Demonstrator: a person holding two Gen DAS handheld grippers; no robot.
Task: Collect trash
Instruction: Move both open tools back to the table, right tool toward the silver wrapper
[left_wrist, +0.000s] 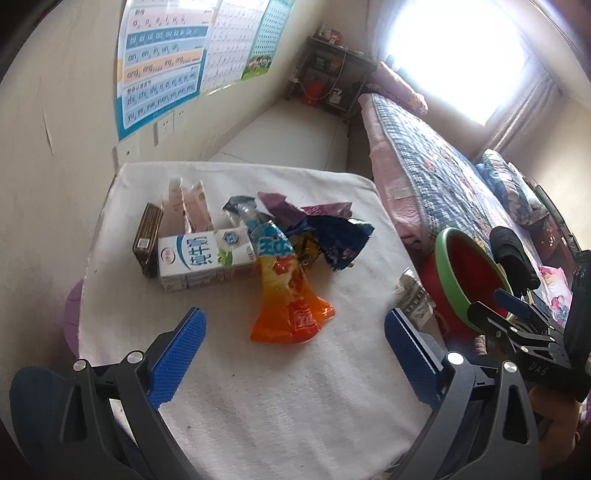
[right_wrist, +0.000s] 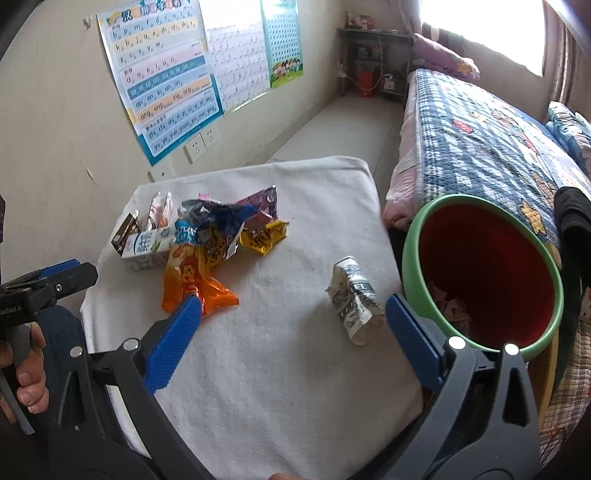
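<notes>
On a white cloth-covered table (right_wrist: 280, 369) set against a cream wall, a pile of trash lies at the far left: a milk carton (left_wrist: 207, 256), a dark brown box (left_wrist: 147, 240) just beside it, an orange wrapper (left_wrist: 288, 299) spreading toward the near side, and blue, purple and yellow wrappers heaped behind. A crumpled paper carton (right_wrist: 356, 304) lies apart near the right edge. Just off that edge stands a red bin with a green rim (right_wrist: 484, 269), some scraps in its bottom. Beyond it runs a bed with a blue patchwork quilt (right_wrist: 487, 147) under a bright window; pinyin posters (right_wrist: 166, 81) hang on the wall. Both the left gripper (left_wrist: 295, 365) and right gripper (right_wrist: 293, 339) hover over the table with jaws spread wide, holding nothing.
</notes>
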